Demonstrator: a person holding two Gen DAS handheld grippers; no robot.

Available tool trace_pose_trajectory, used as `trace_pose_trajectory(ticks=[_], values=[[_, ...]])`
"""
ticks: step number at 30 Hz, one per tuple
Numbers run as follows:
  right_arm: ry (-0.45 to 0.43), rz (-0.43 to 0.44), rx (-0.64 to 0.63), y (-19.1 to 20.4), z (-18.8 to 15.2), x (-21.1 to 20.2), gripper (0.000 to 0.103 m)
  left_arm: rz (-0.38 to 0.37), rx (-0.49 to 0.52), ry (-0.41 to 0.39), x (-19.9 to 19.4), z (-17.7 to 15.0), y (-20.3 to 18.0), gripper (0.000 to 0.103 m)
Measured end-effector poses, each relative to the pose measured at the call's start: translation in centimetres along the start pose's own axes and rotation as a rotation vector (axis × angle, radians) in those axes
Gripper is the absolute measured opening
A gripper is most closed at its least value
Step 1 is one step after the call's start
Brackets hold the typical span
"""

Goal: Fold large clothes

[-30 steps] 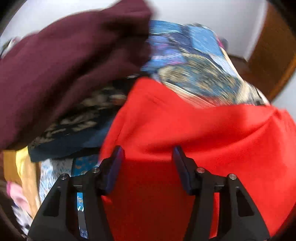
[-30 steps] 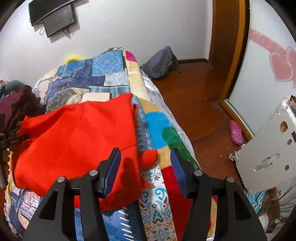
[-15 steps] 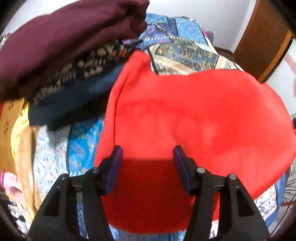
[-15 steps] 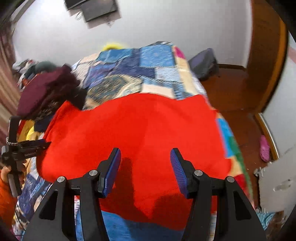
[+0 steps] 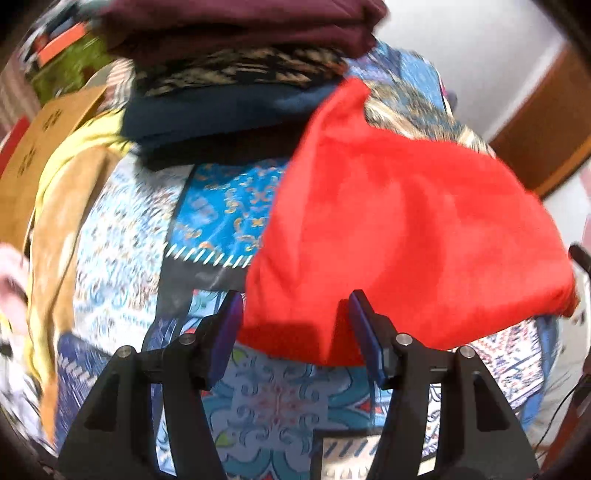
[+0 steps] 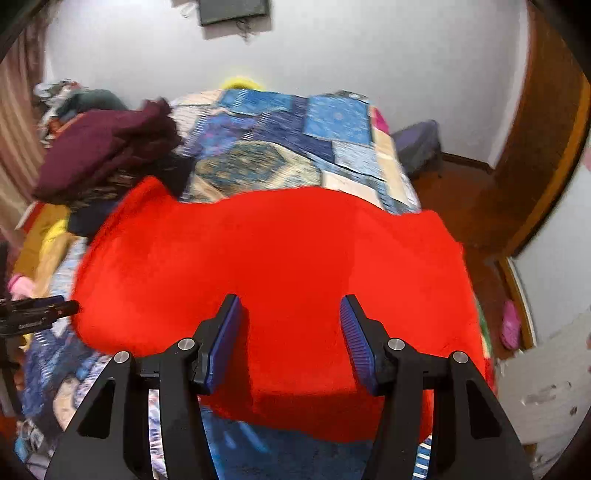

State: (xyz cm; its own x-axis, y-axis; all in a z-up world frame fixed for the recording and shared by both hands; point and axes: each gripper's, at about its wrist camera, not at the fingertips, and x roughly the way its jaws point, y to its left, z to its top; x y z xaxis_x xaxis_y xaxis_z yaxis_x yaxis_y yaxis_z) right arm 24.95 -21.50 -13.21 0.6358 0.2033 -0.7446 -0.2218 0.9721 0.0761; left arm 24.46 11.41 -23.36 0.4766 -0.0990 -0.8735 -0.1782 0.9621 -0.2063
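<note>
Here we count one red garment point(image 6: 273, 266), lying spread flat on the patchwork bedspread point(image 6: 280, 147), and one stack of folded clothes point(image 5: 236, 74) beside it; in that stack we can tell three layers, a maroon piece point(image 5: 240, 26) on top, a black-and-tan patterned one point(image 5: 236, 72) under it and a dark navy one point(image 5: 221, 110) at the bottom. We hold two grippers. The left gripper point(image 5: 293, 317) has its jaws apart, nothing clamped, and they hang over the near left corner of the red cloth, whose edge shows between the blue pads point(image 5: 227, 330); whether a pad touches the cloth we cannot tell. The right gripper point(image 6: 290, 325) also stands with its jaws apart and empty, above the middle of the cloth's near edge.

From the right wrist view the garment's long axis runs side to side across the bed, its far edge wavy, with one corner reaching up toward the stack at the left. From the left wrist view that corner points at the navy layer and seems to touch it. In the right wrist view one dark backpack point(image 6: 417, 144) leans against the far wall, and one pink slipper point(image 6: 511, 325) lies on the wooden floor point(image 6: 458, 195) at the right
</note>
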Motion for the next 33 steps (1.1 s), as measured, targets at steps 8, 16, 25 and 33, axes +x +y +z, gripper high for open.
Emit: trace_pose_trajectory(ticks=[8,16,25,33], values=[[-0.055,0.041,-0.099,4.2,0.7,-0.6,0.061,-0.197,-0.292,0.030,0.4,-1.4,4.5,0.058],[-0.001,0.019,-0.176,6.5,-0.1,2.9,0.065,-0.433,-0.425,0.182,4.7,-3.0,3.8,0.059],[0.020,0.083,-0.129,5.7,-0.3,3.7,0.071,-0.605,-0.668,0.138,8.5,-1.6,4.9,0.075],[0.041,0.109,-0.110,5.5,-0.1,4.0,0.073,-0.519,-0.694,0.063,9.6,1.6,2.9,0.069]])
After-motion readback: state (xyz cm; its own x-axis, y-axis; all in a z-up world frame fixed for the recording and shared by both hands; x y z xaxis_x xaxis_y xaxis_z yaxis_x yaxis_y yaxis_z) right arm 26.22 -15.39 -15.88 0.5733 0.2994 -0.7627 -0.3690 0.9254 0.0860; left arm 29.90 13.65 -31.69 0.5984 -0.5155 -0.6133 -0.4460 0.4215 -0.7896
